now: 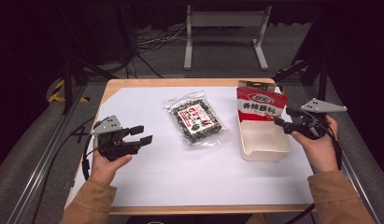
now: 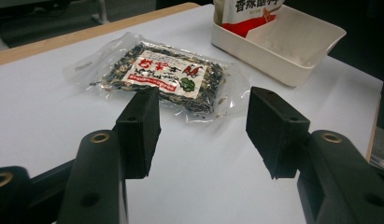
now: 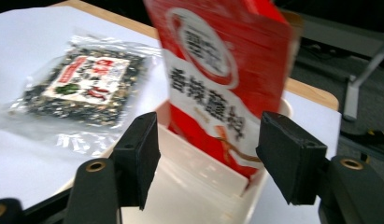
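Note:
A clear packet of dark dried food with a red and white label [image 1: 197,117] [image 2: 162,77] [image 3: 82,87] lies flat on the white sheet in the middle of the table. To its right stands a white rectangular tray [image 1: 266,144] [image 2: 292,51] [image 3: 213,186], and a red and white pouch [image 1: 259,103] [image 2: 248,11] [image 3: 227,74] stands upright at the tray's far end. My left gripper [image 1: 140,135] [image 2: 203,130] is open, held above the sheet left of the clear packet. My right gripper [image 1: 285,120] [image 3: 208,154] is open at the tray's right rim, its jaws facing the pouch with nothing between them.
A white sheet [image 1: 171,172] covers most of the wooden table [image 1: 133,84]. Beyond the far edge are a white metal frame [image 1: 224,28], cables on the floor and dark stands. Rails run along both table sides.

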The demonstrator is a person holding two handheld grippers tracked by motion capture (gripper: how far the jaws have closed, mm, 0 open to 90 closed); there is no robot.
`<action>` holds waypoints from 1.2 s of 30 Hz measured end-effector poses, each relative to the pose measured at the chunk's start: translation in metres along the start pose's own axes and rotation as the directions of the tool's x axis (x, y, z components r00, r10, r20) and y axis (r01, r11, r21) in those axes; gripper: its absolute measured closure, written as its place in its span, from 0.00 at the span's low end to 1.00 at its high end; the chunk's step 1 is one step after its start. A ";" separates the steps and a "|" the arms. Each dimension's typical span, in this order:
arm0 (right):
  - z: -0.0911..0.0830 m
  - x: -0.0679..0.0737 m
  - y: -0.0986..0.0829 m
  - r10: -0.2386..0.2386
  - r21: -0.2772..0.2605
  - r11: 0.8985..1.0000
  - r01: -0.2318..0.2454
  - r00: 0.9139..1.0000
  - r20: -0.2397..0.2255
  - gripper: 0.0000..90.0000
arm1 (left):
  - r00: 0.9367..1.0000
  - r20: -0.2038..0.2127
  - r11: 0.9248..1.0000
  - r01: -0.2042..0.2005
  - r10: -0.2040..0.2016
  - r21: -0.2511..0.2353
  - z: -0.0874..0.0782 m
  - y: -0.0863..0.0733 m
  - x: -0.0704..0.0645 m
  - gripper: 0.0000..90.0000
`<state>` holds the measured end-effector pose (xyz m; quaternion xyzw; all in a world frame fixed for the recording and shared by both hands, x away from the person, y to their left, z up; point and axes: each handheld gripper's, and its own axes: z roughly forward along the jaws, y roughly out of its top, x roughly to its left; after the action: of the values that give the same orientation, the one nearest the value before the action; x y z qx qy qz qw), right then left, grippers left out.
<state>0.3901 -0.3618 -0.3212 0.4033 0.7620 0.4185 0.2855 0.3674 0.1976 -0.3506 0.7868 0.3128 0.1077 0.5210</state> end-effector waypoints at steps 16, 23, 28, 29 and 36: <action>-0.017 0.054 -0.004 -0.088 -0.062 0.995 0.081 0.988 -0.125 0.56 | 0.998 -0.052 0.997 0.027 -0.023 0.078 0.035 0.003 -0.001 0.30; -0.014 0.067 -0.006 -0.093 -0.073 0.994 0.082 0.982 -0.164 0.53 | 0.999 -0.033 0.992 0.001 0.003 0.123 0.063 0.003 -0.006 0.30; -0.012 0.071 -0.009 -0.086 -0.078 0.994 0.072 0.979 -0.185 0.53 | 1.000 0.011 0.992 -0.008 0.007 0.129 0.075 0.002 -0.011 0.32; -0.012 0.072 -0.010 -0.080 -0.078 0.995 0.066 0.978 -0.191 0.53 | 1.000 0.016 0.992 -0.004 0.002 0.130 0.078 0.002 -0.013 0.32; -0.012 0.076 -0.015 -0.063 -0.097 0.994 0.044 0.975 -0.212 0.53 | 0.999 0.011 0.992 0.048 -0.050 0.120 0.094 0.001 -0.018 0.33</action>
<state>0.3367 -0.3067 -0.3358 0.3216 0.7790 0.4862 0.2311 0.4004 0.1157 -0.3882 0.8095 0.3341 0.0704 0.4776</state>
